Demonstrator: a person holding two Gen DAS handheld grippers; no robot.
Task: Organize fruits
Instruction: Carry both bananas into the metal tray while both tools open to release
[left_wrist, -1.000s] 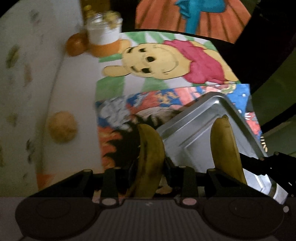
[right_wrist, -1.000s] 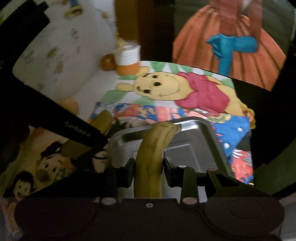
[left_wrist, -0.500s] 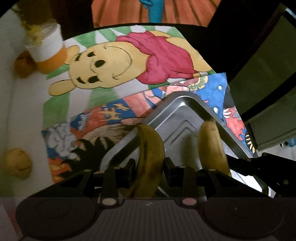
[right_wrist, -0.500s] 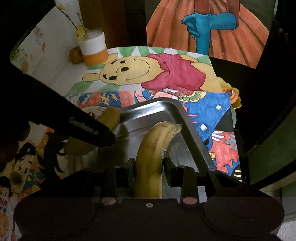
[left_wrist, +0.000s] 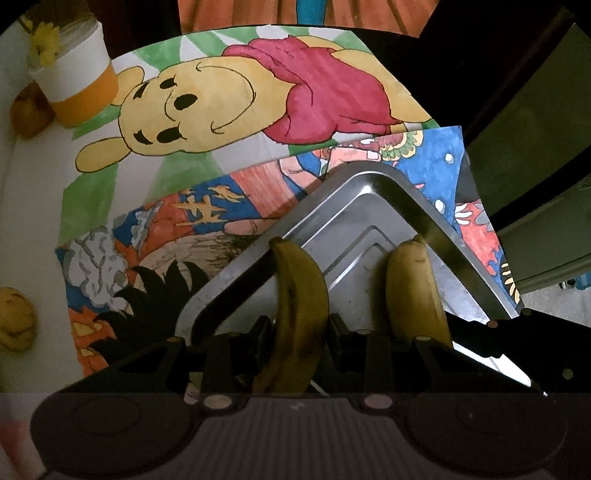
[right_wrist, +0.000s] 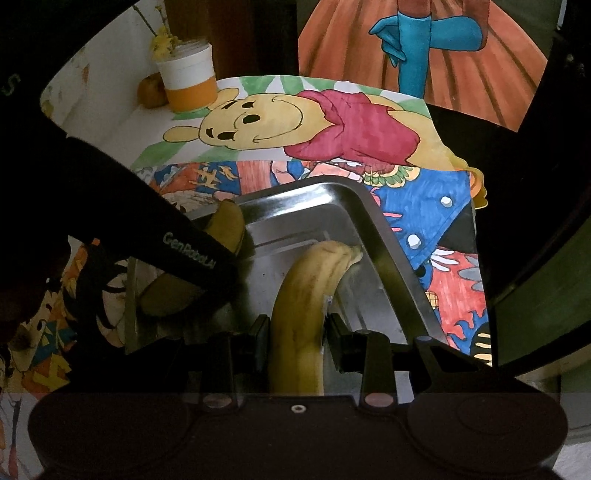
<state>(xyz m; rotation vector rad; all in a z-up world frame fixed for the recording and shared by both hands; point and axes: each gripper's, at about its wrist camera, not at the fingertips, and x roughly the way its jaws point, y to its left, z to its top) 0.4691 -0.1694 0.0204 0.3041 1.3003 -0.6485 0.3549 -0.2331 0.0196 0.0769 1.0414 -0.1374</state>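
Note:
My left gripper (left_wrist: 298, 328) is shut on a dark-spotted banana (left_wrist: 301, 295), held over the near left part of a steel tray (left_wrist: 369, 177). My right gripper (right_wrist: 298, 328) is shut on a paler banana (right_wrist: 306, 291) that curves up over the same tray (right_wrist: 354, 206), its tip near the right rim. In the left wrist view that second banana (left_wrist: 413, 280) stands to the right of mine. The right wrist view shows the left gripper's black body (right_wrist: 147, 221) crossing from the left with its banana (right_wrist: 229, 225) at the tray's left side.
The tray lies on coloured cartoon drawings (left_wrist: 229, 107). A white and orange cup (left_wrist: 81, 88) with yellow flowers stands at the back left, an orange fruit (left_wrist: 27, 114) beside it. Another yellowish fruit (left_wrist: 14, 317) lies on the white surface at the left edge.
Both grippers sank toward the tray with their bananas still gripped. The left one shifted right, from over the drawing to over the tray. The tray looks larger in both views.

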